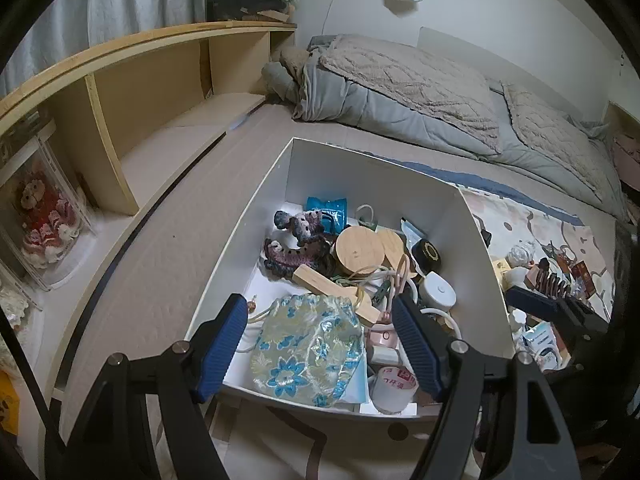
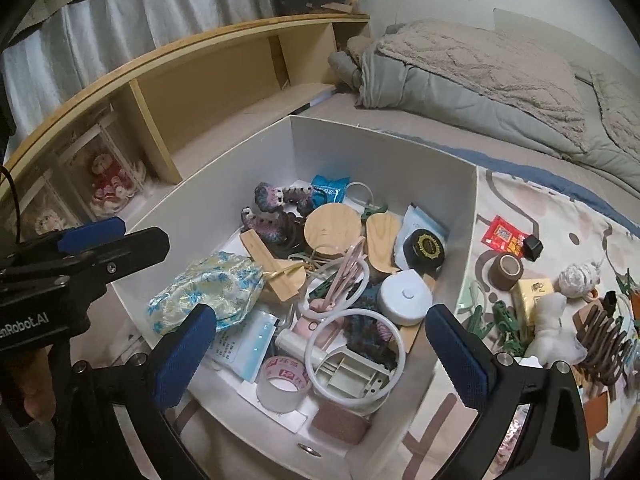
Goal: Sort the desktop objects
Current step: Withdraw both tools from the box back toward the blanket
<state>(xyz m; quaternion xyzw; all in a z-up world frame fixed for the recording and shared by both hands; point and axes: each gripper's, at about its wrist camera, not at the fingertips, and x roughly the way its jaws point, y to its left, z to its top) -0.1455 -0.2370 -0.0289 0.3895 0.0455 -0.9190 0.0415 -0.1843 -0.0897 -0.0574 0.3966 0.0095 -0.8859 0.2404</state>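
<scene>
Left gripper (image 1: 318,344) fingers spread wide and empty – floral pouch (image 1: 308,350) between them, right gripper (image 2: 320,354) likewise gaped, holding nothing, over white box (image 2: 248,168)

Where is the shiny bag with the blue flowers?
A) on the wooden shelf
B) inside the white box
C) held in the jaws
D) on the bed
B: the flowered bag lies inside the white box at its near left side, among the other things, and both grippers' jaws stand open with nothing in them.
</scene>
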